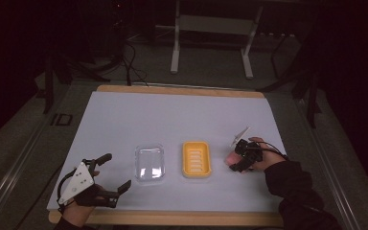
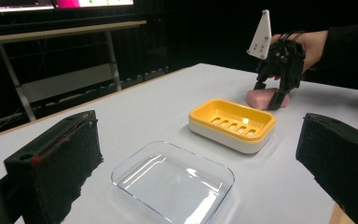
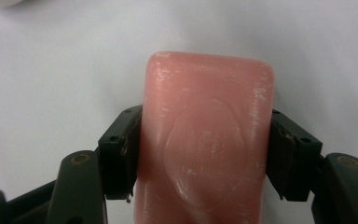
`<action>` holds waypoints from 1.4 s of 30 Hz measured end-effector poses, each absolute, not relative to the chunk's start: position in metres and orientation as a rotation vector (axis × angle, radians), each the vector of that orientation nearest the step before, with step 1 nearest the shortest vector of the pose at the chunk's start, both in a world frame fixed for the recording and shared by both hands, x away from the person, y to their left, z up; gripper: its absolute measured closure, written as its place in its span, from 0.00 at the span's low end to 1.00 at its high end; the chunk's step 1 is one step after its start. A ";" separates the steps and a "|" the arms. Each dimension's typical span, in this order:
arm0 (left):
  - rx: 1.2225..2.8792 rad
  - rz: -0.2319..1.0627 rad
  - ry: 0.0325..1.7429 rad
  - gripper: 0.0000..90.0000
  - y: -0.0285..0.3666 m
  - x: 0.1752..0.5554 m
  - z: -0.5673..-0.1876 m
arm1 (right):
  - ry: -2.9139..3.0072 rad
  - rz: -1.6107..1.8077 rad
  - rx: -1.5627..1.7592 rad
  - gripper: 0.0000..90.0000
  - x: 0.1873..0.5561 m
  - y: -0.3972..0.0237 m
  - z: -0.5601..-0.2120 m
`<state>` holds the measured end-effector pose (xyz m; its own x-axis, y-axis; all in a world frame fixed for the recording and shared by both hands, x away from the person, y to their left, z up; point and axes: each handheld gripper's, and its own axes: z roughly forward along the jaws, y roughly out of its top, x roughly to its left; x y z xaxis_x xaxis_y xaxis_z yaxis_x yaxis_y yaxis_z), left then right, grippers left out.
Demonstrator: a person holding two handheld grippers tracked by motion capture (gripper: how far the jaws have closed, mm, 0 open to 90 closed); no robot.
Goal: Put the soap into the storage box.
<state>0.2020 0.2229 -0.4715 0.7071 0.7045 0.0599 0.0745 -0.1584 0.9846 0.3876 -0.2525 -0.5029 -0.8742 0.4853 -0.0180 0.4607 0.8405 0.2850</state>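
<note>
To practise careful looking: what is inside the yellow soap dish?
Nothing: the dish shows its bare slotted floor. The soap lies beside it, clamped by the right gripper. Anything beneath the slots is hidden.

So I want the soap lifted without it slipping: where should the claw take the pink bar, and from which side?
Across its two long sides, near the middle, coming straight down from above. The pink soap bar lies flat on the table, and the right claw already presses there.

Pink soap point(image 3: 204, 140) cut off by bottom edge, its sides hidden behind fingers point(image 3: 119, 154)
</note>
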 end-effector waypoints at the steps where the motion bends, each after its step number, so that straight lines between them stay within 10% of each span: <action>1: 1.660 0.623 0.637 0.00 0.223 0.202 -0.472 | 2.923 0.416 0.769 0.40 0.387 -0.252 -0.503; 42: 1.657 0.603 0.610 0.00 0.209 0.212 -0.469 | 2.340 0.350 1.768 0.41 0.363 -0.229 -0.470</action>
<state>0.2124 0.2094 -0.4686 0.7272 0.6840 0.0578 0.0652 -0.1527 0.9861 0.3634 -0.2285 -0.4700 -0.2723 0.9622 -0.0072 0.9180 0.2620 0.2977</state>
